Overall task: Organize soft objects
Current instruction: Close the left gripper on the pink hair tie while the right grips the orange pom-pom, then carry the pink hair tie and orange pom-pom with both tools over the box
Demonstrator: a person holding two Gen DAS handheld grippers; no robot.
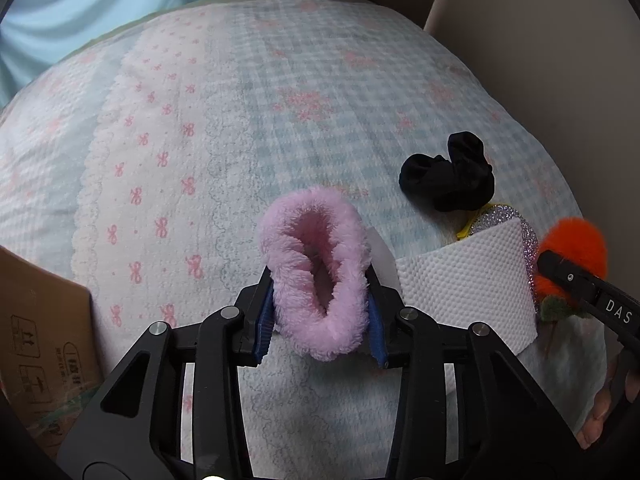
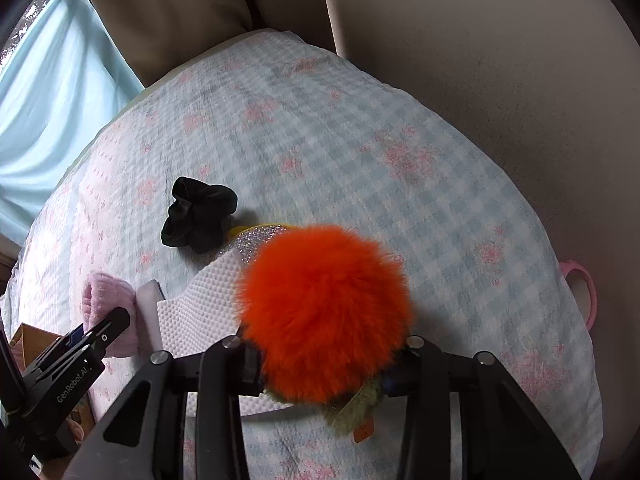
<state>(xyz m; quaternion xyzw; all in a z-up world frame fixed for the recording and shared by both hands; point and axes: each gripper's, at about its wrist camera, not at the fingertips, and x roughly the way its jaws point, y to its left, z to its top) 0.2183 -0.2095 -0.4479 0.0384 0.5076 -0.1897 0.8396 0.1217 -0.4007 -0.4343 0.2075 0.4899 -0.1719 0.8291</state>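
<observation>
Two claws, each gripping a fluffy hair accessory over a quilted bed

The left claw (image 1: 320,300) presses its blue pads against the sides of a pink fluffy scrunchie (image 1: 316,276), squeezing the loop narrow between them. The right claw (image 2: 324,364) is closed on an orange fur pompom (image 2: 324,312), whose fluff swells above the fingers and hides the pads; a green felt leaf (image 2: 356,404) hangs below it. Between the two claws lies a white embossed paper sheet (image 1: 464,288) on the gingham bedspread (image 1: 280,100), with a silver glitter piece (image 1: 500,214) just past its far edge. Beyond that, ahead of both claws, a black velvet scrunchie (image 1: 448,172) rests on the bedspread. A cardboard box (image 1: 40,328) sits to the left of the left claw.
</observation>
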